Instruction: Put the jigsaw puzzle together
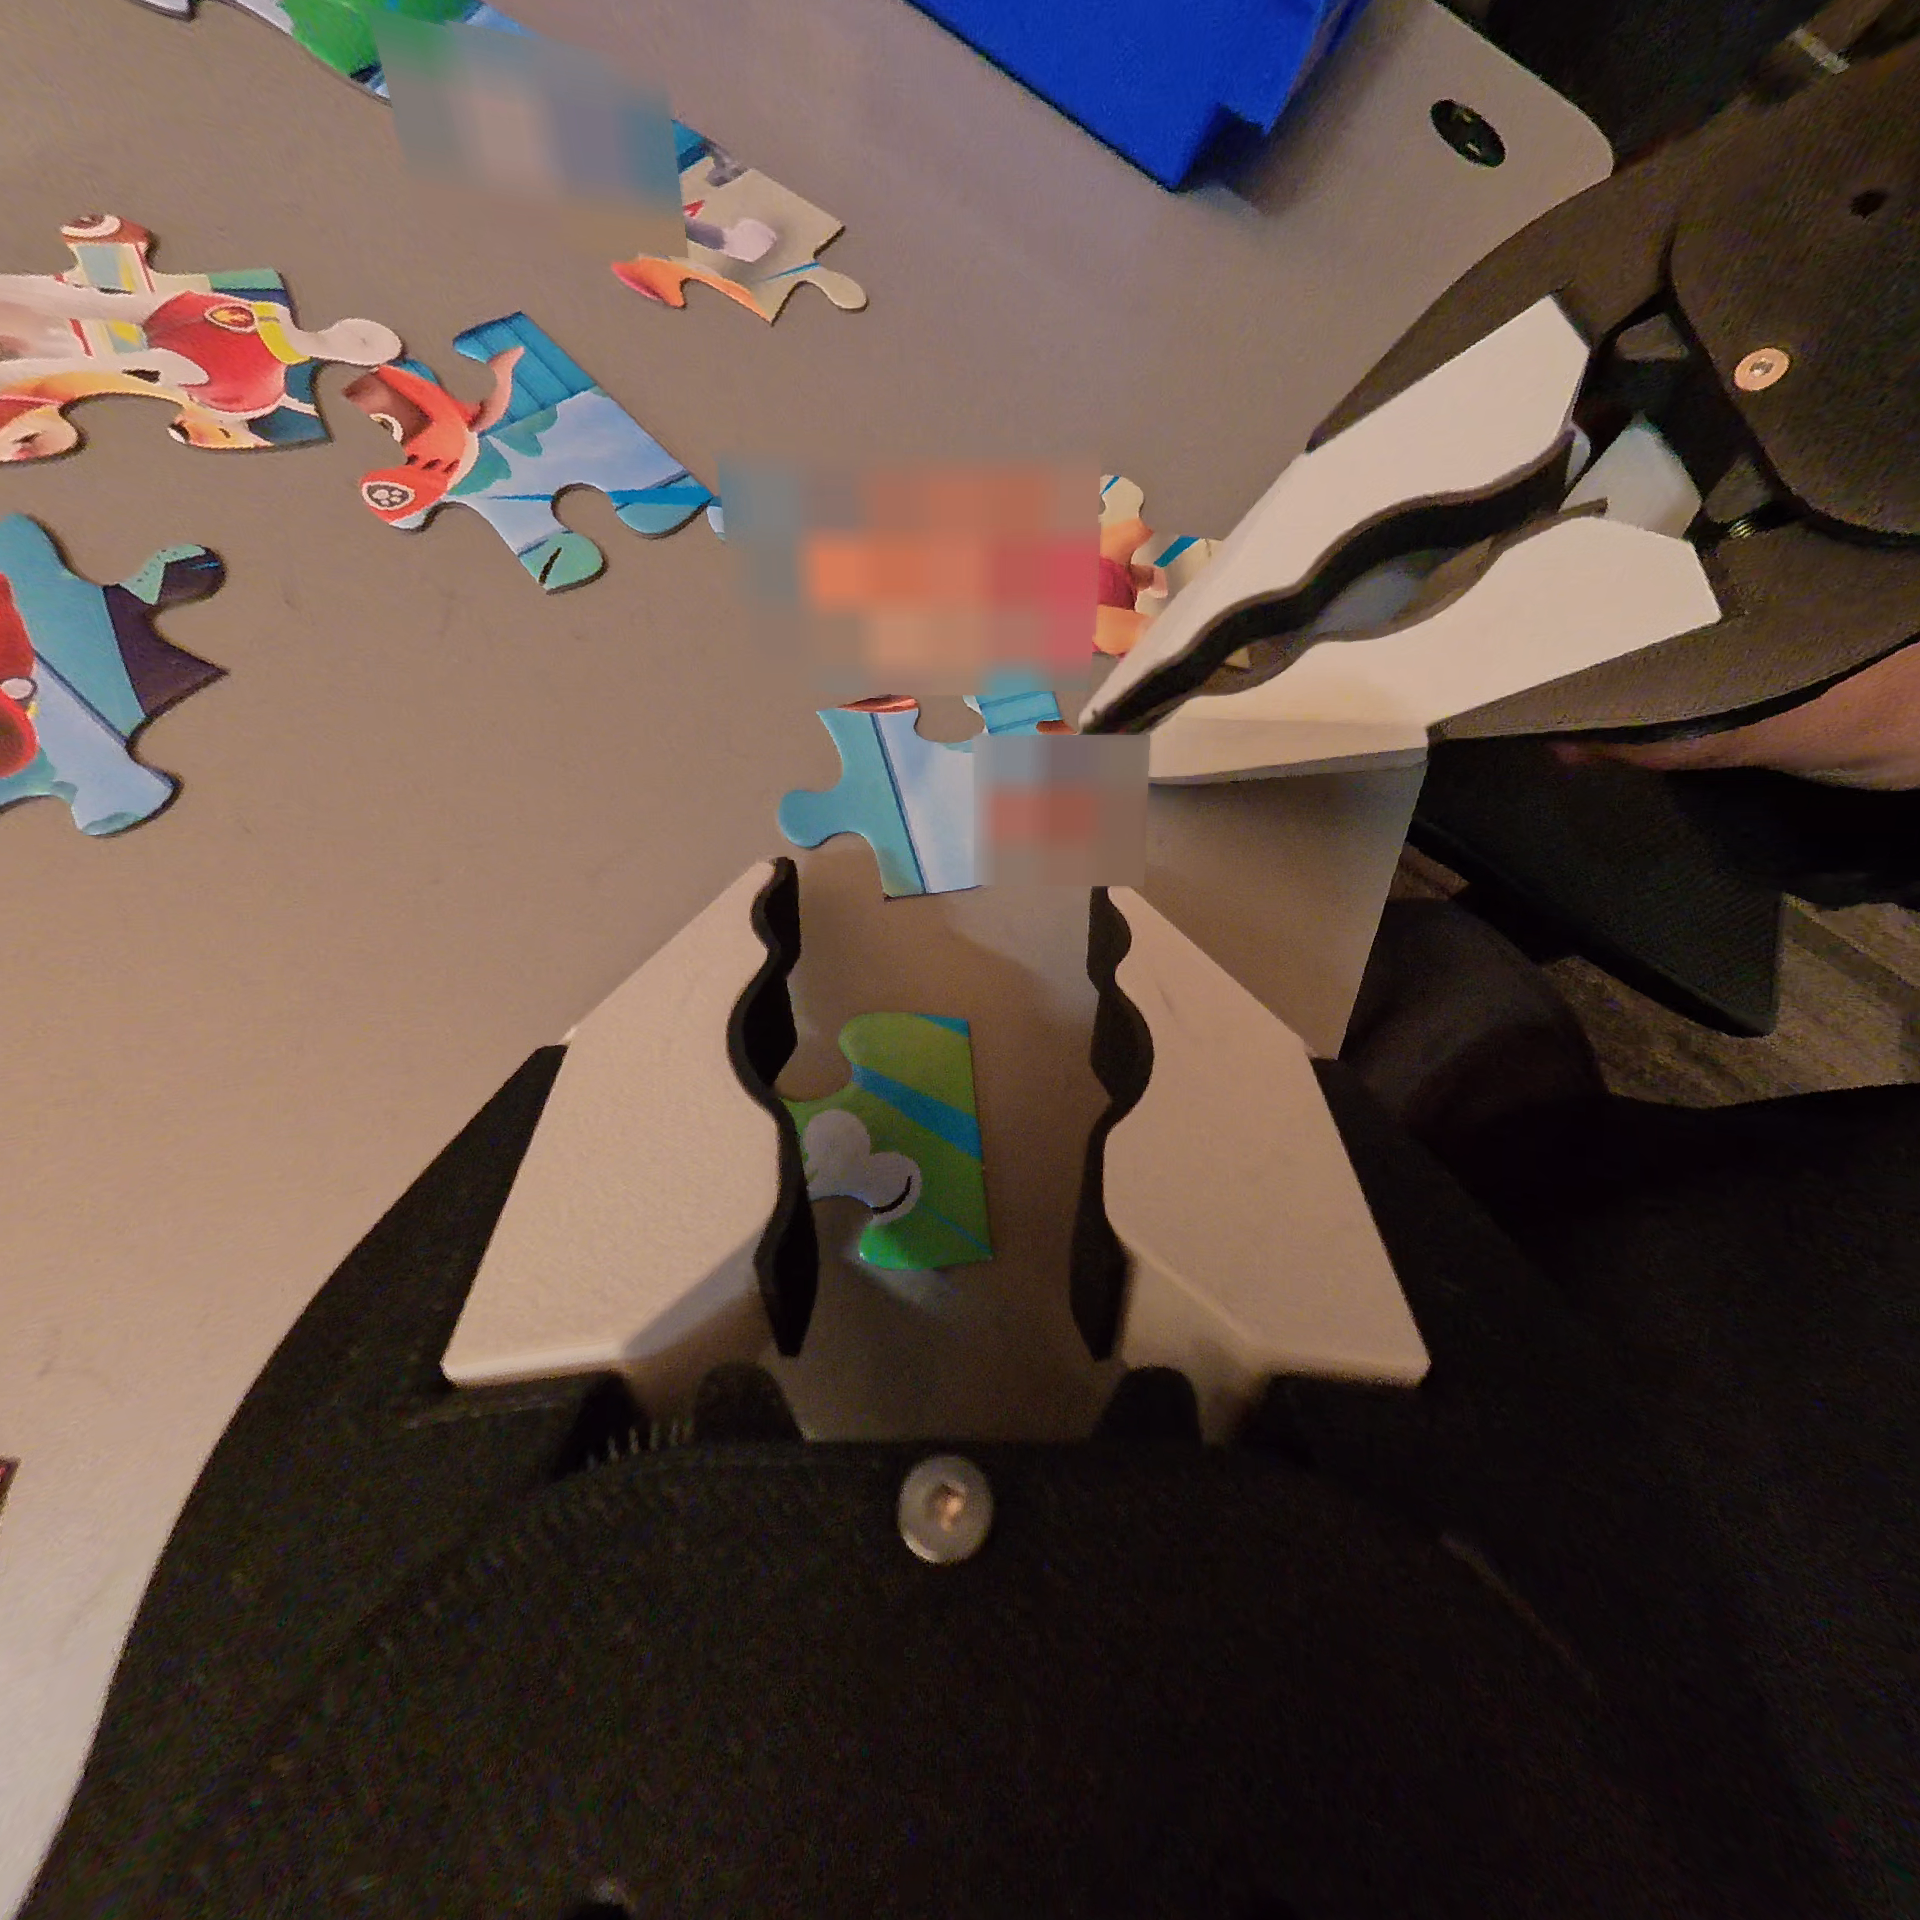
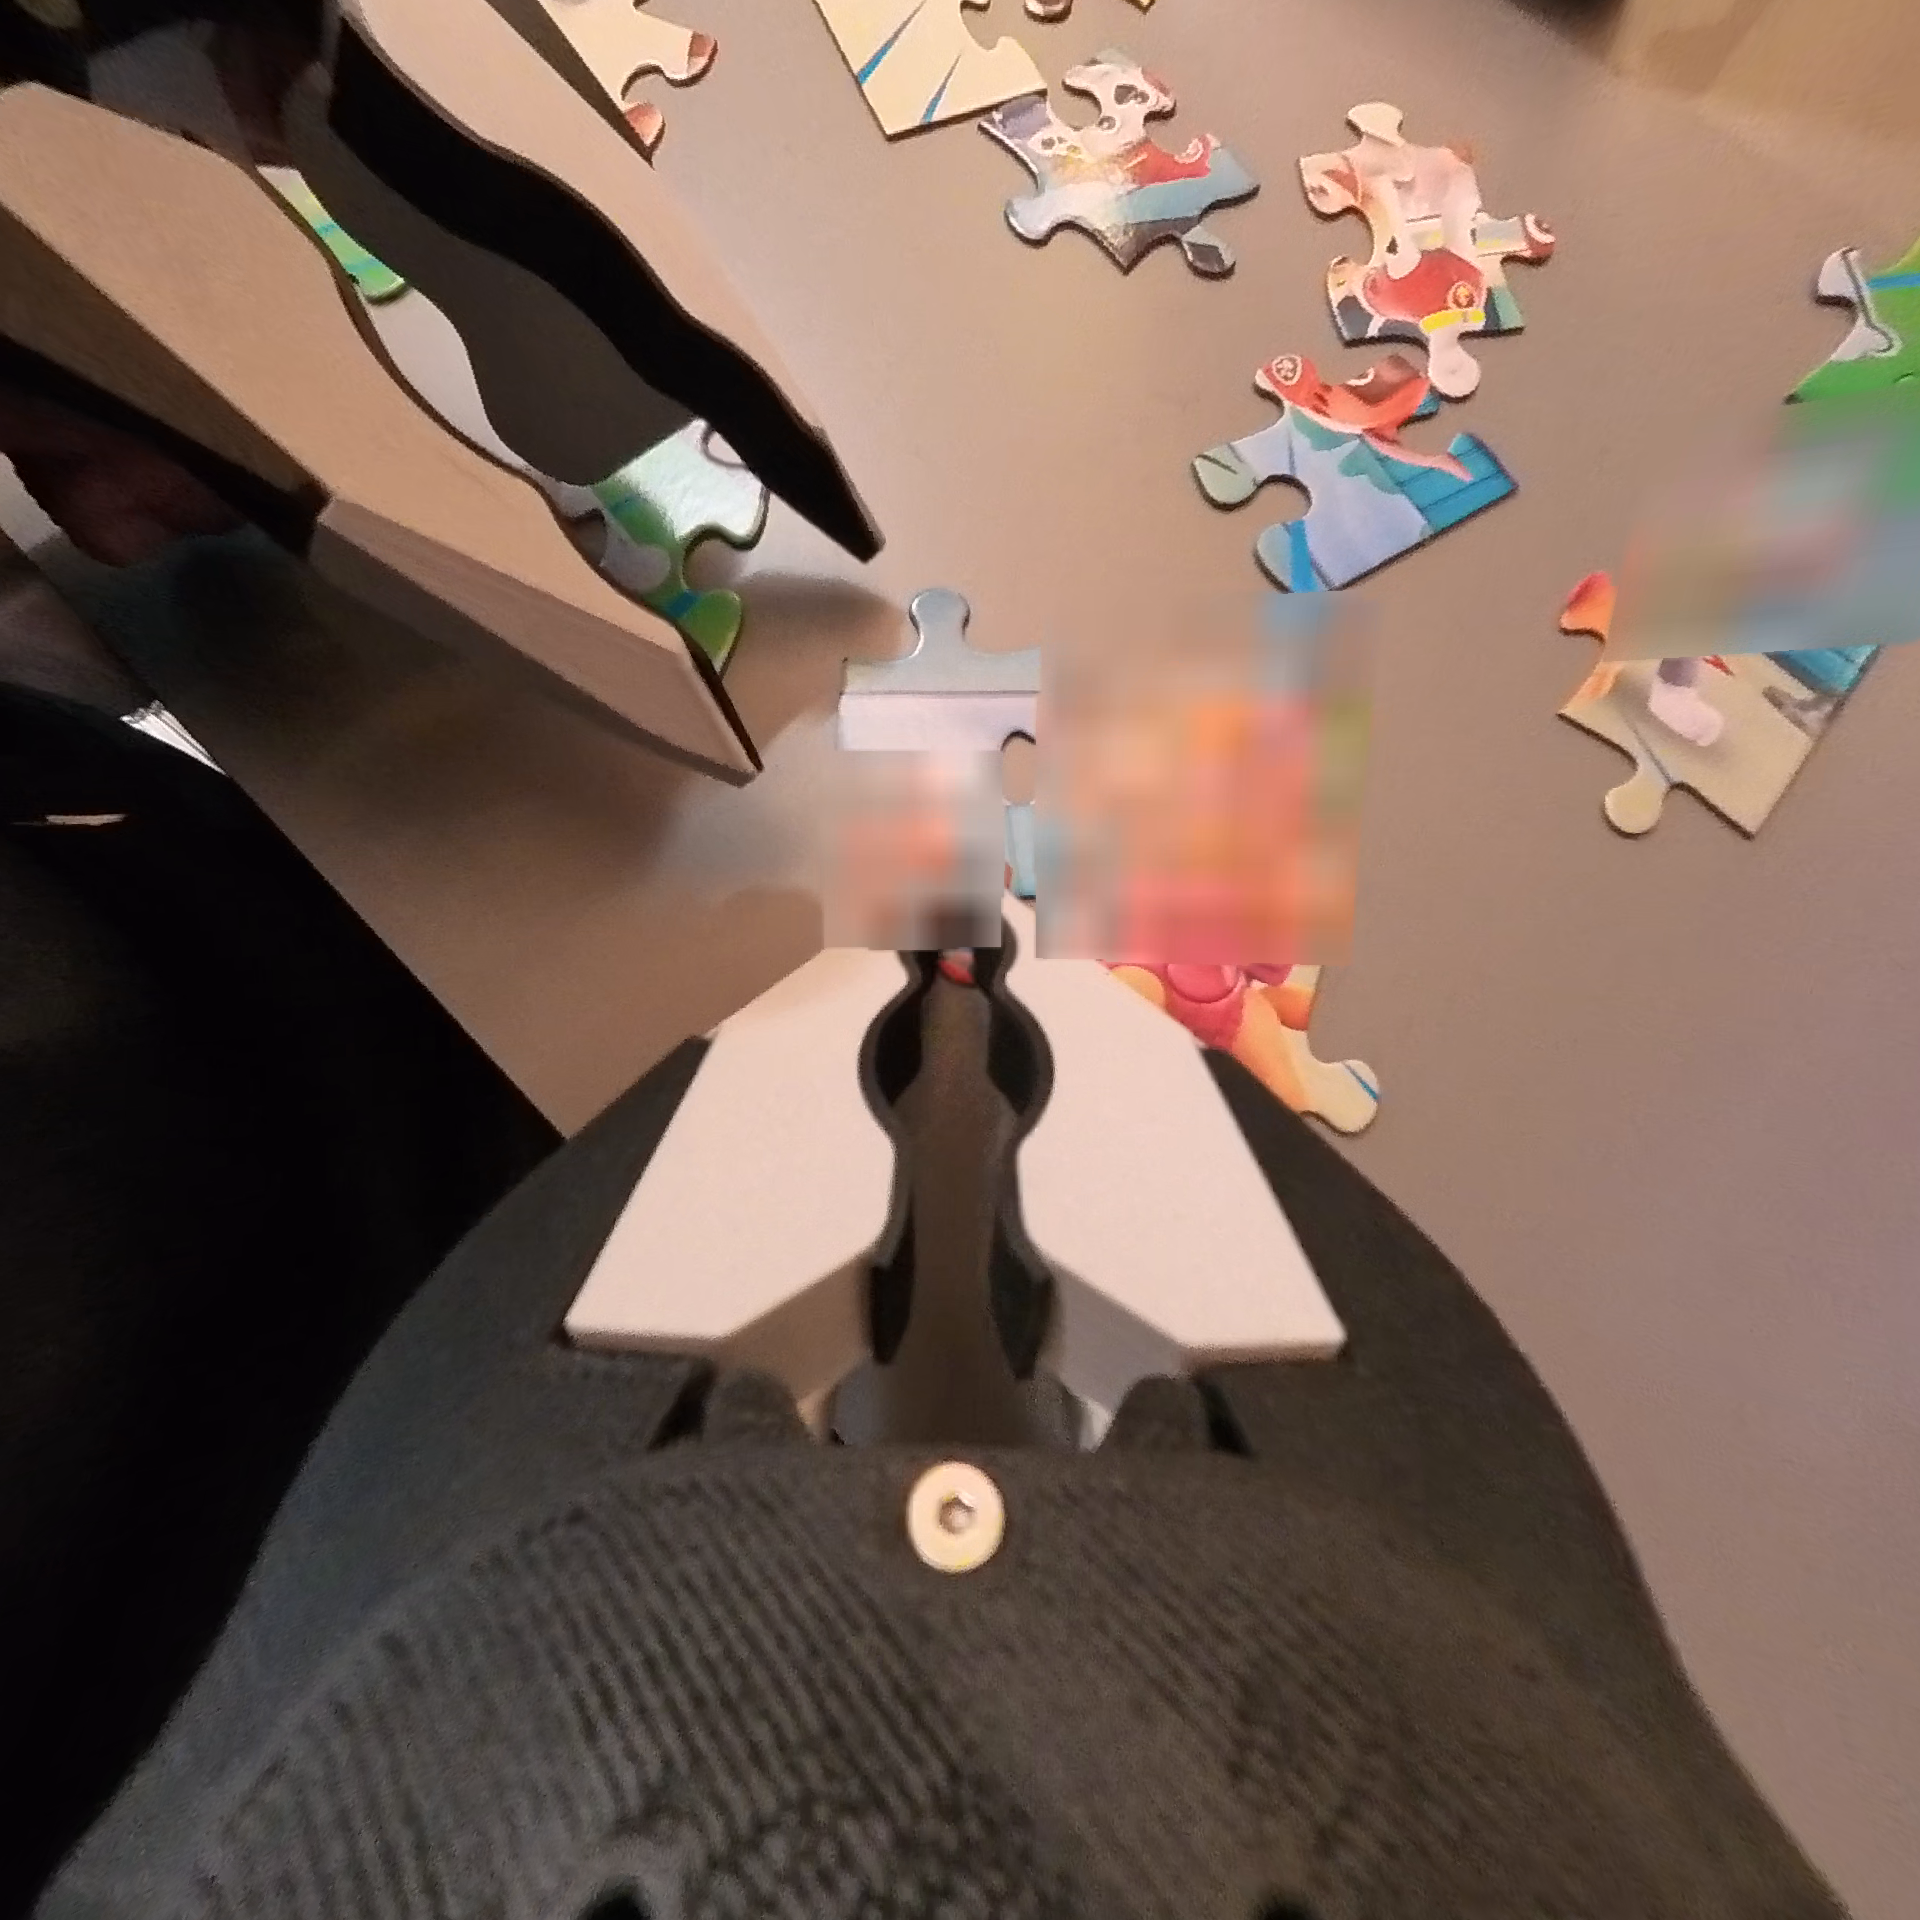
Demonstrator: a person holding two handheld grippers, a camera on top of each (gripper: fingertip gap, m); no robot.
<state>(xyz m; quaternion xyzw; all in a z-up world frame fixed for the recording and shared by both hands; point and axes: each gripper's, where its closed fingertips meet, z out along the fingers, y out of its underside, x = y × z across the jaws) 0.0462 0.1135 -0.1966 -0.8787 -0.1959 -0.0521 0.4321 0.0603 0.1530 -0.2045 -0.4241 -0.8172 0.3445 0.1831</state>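
My left gripper [image 1: 940,894] is open and low over the grey table [image 1: 416,831]. A green puzzle piece [image 1: 914,1132] lies flat between its fingers, and the pads do not press it. My right gripper [image 2: 956,961] is shut on the near edge of a light blue puzzle piece [image 2: 935,696]. A blurred patch hides part of that piece and of the fingertips. In the left wrist view the right gripper [image 1: 1091,717] comes in from the right onto the blue piece [image 1: 883,800]. The right wrist view shows the left gripper [image 2: 805,655] open over the green piece [image 2: 686,499].
Several loose pieces lie on the table: a red-and-white one [image 1: 187,364], a blue-and-orange one [image 1: 520,447], and one at the left edge [image 1: 73,675]. A blue box [image 1: 1143,73] stands at the back. The table's edge [image 1: 1382,883] is close on the right. About 5 cm separates my left fingertips from my right.
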